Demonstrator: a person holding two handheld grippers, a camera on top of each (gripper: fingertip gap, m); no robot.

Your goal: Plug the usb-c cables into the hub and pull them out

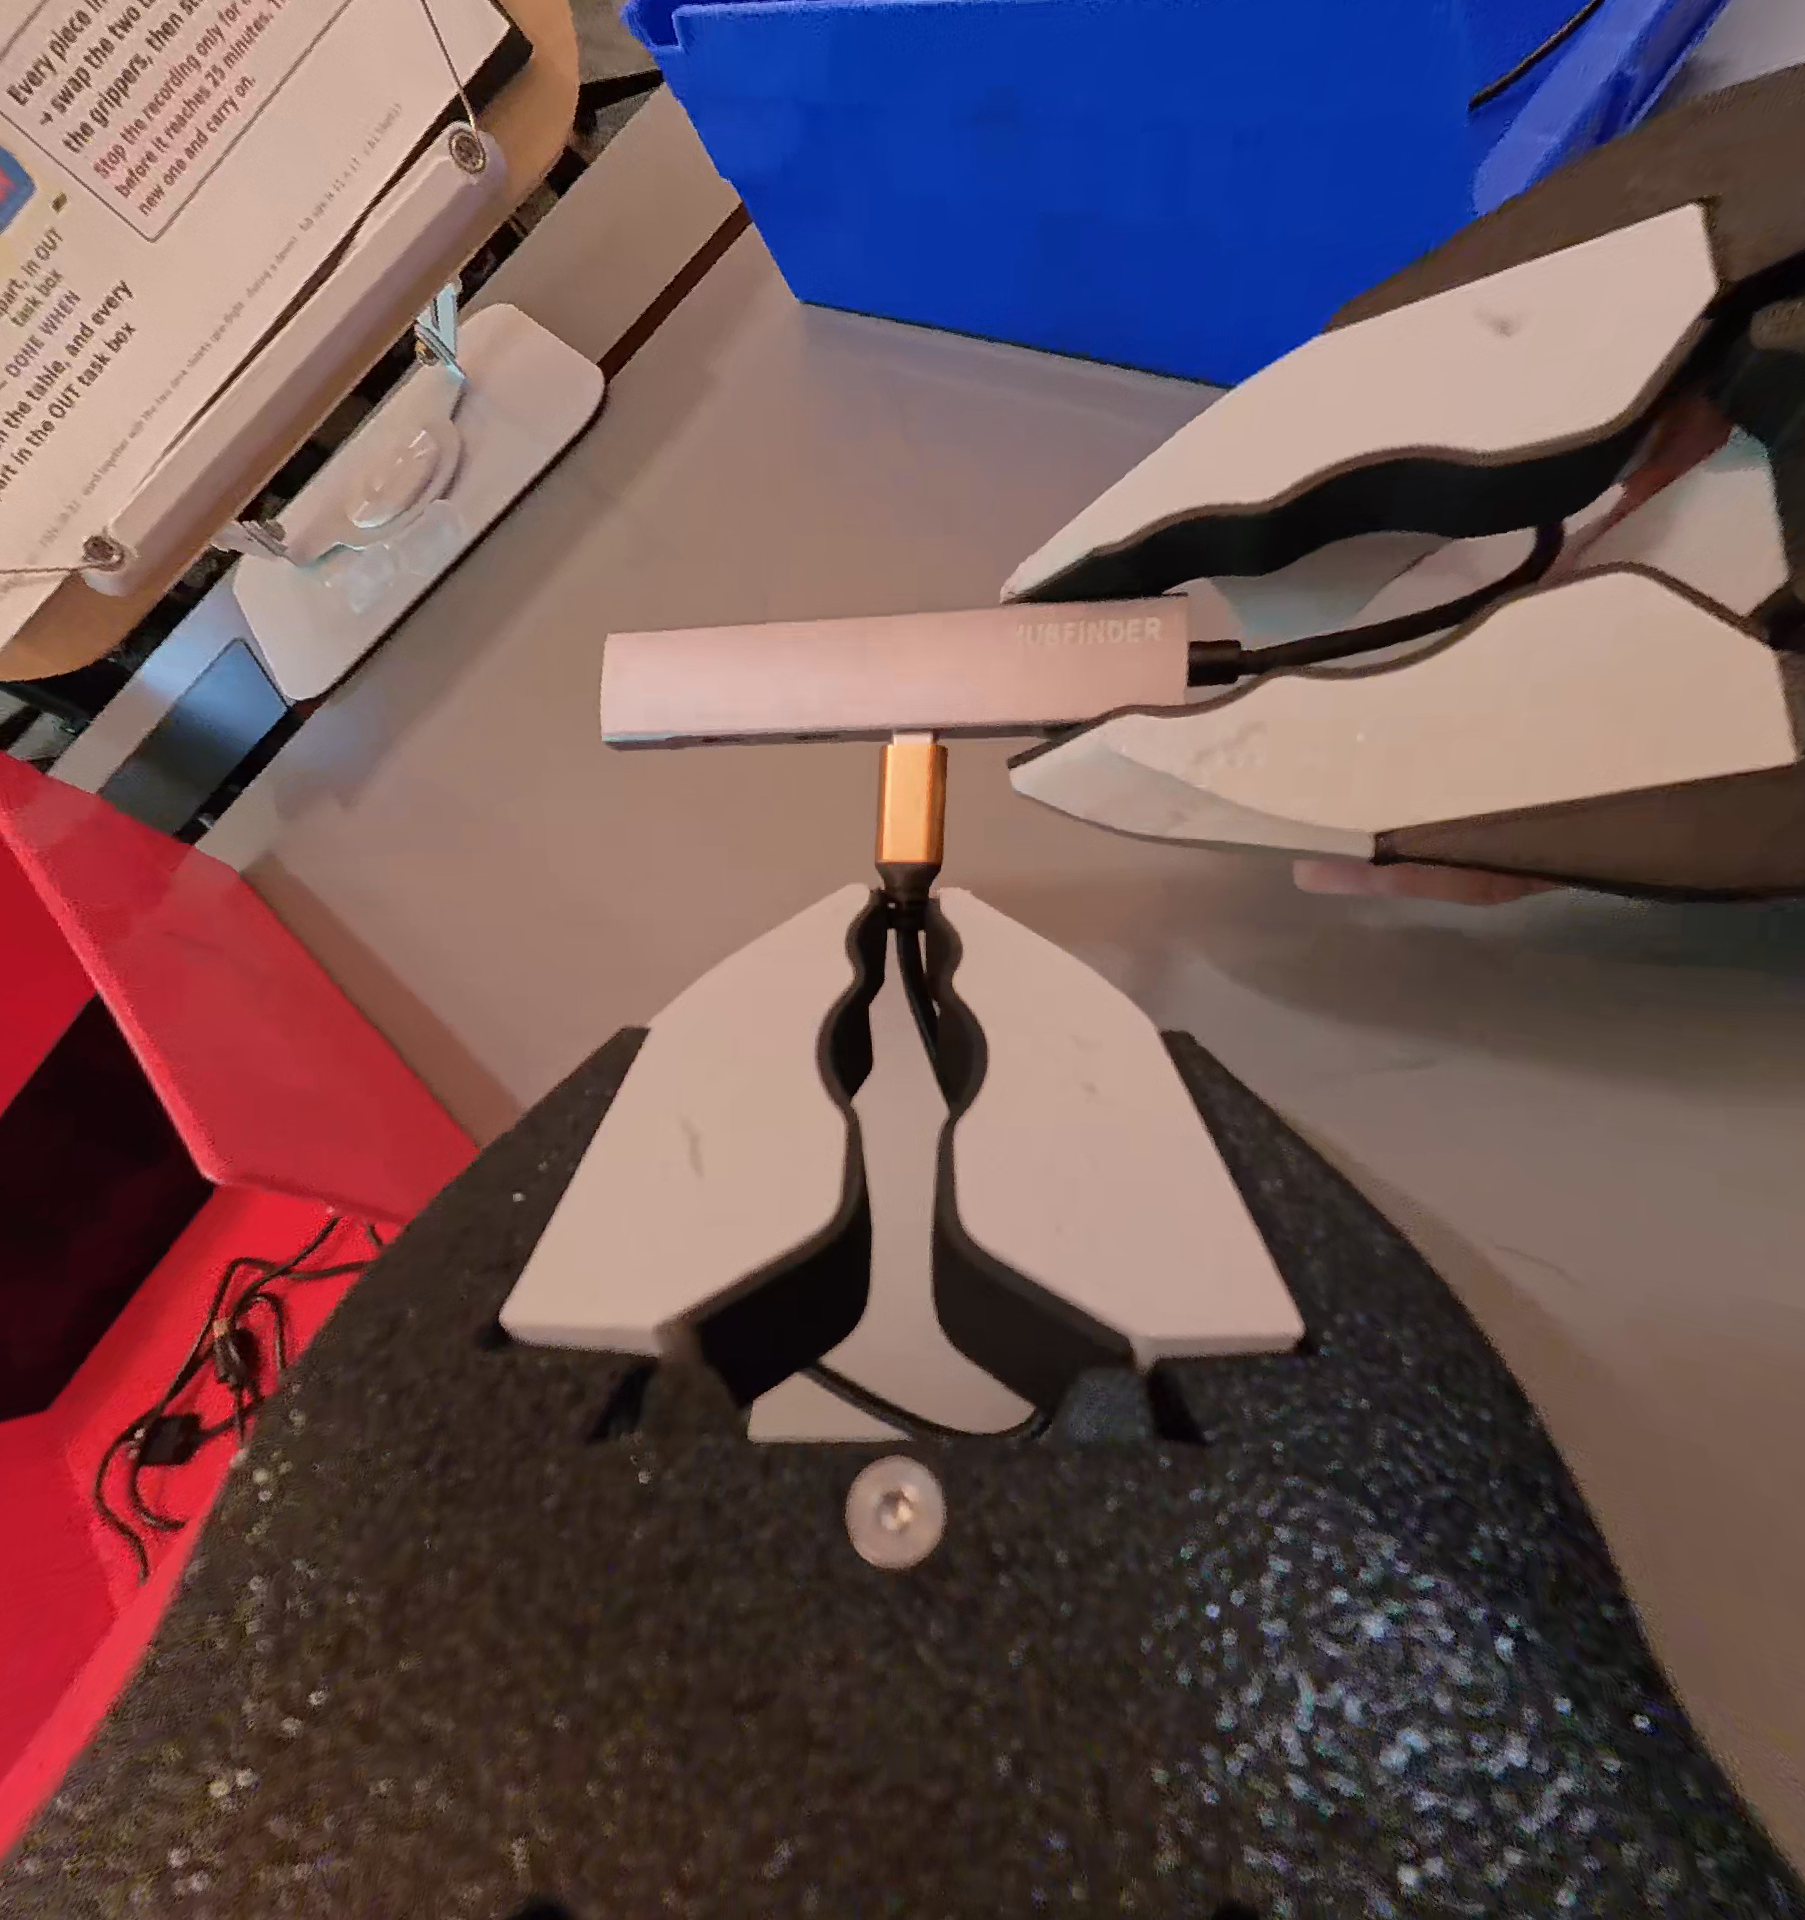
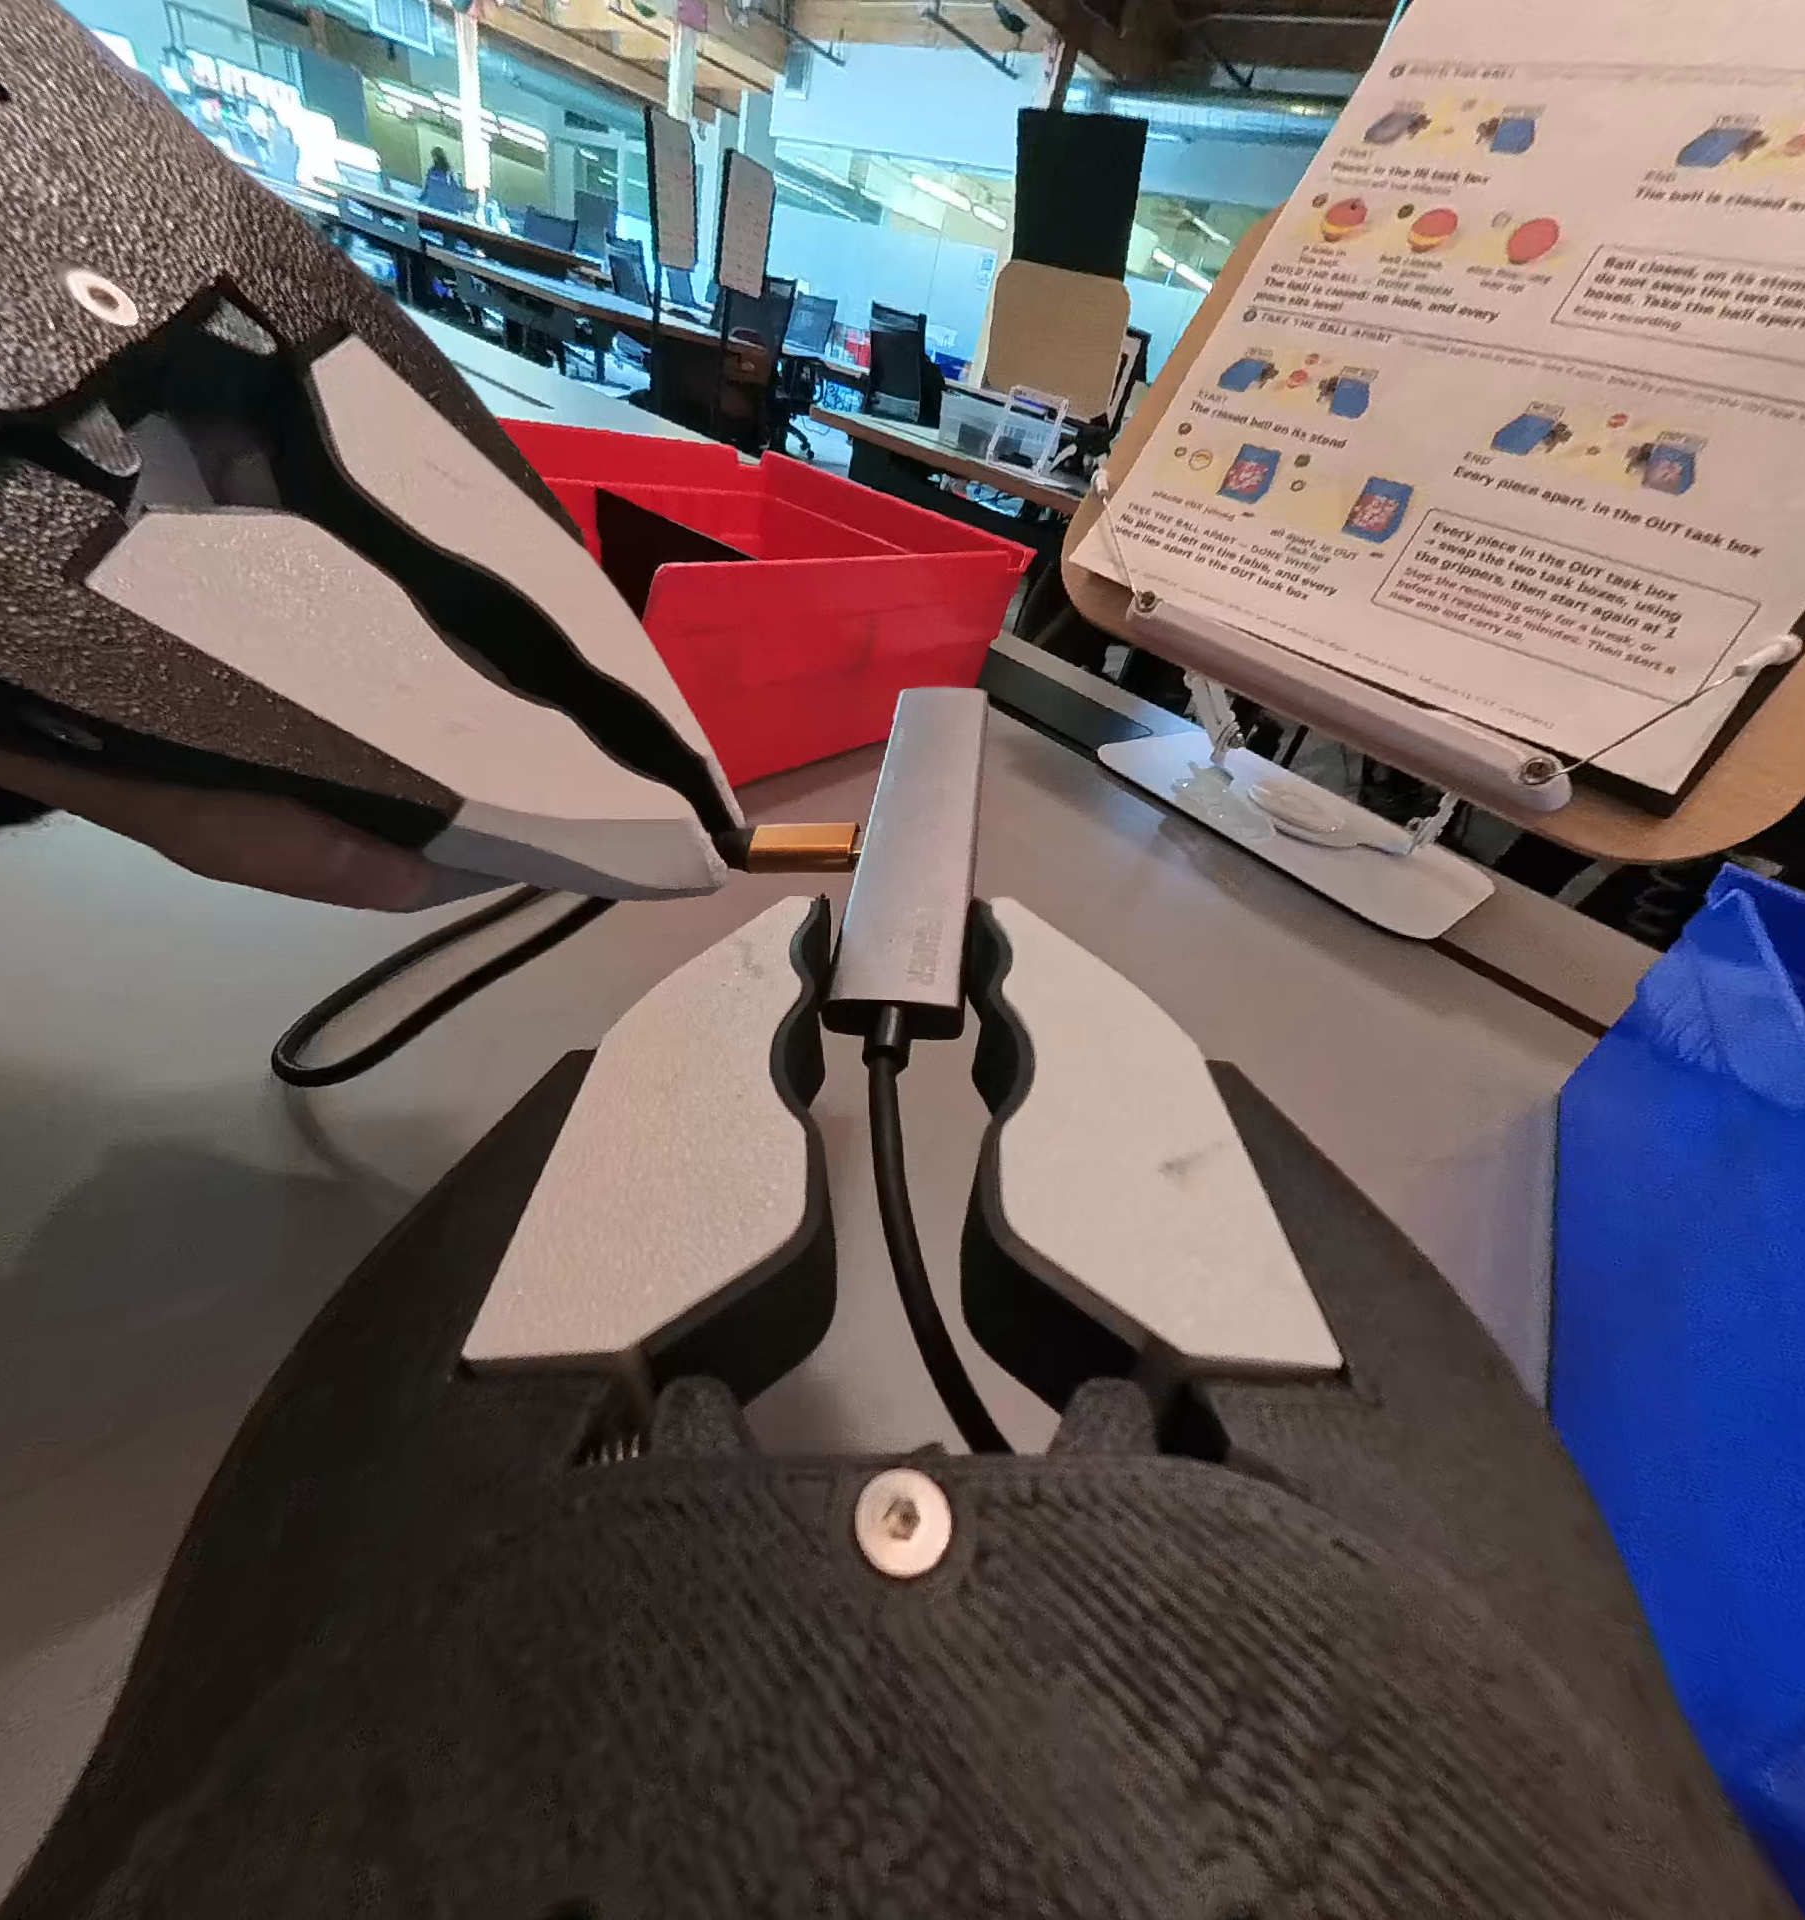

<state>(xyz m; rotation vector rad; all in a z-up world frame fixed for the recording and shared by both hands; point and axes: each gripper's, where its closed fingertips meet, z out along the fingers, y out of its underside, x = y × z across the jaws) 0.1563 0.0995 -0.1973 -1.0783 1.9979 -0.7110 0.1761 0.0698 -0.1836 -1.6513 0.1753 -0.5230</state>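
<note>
The grey hub (image 2: 903,883) – light, stiff, slick-sided – hangs above the counter (image 1: 1293,1195) pinched at its cable end by my right gripper (image 2: 898,914), while my left gripper (image 1: 903,896) clamps the gold plug (image 1: 913,805) by its collar, seated in a side port.

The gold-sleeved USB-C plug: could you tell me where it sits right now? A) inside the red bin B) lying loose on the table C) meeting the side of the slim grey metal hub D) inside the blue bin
C: the gold-sleeved USB-C plug, pinched by the left gripper, meets the side of the slim grey metal hub, which the right gripper holds.
</note>
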